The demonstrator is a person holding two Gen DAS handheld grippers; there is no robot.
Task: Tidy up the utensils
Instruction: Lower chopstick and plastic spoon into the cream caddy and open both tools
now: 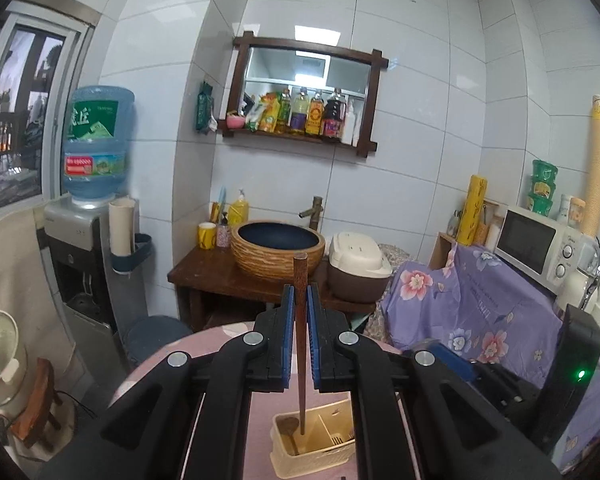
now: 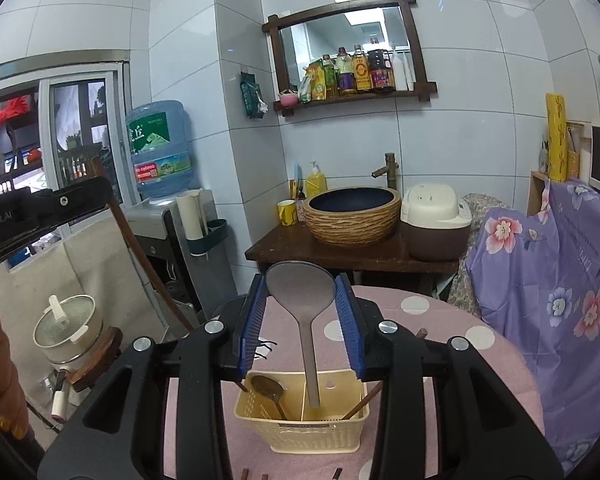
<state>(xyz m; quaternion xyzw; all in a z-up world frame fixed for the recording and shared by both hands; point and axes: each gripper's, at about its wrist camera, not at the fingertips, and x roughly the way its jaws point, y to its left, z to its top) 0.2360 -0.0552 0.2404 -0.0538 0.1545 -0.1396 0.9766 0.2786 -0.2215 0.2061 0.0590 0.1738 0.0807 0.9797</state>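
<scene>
Left wrist view: the left gripper (image 1: 300,292) jaws pinched a brown chopstick (image 1: 301,344), upright, thin end down over the cream basket (image 1: 312,458) on the pink tabletop (image 1: 260,412). The right gripper (image 2: 301,286) jaws clamped a grey spatula (image 2: 306,320), blade up, handle down over the basket.

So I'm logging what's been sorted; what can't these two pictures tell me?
- Left wrist view: the cream plastic basket is half hidden by the black fingers; its right compartment stays unclear.
- Right wrist view: the brown sticks on the pink dotted tablecloth are cut off by the bottom edge; type unclear.
</scene>
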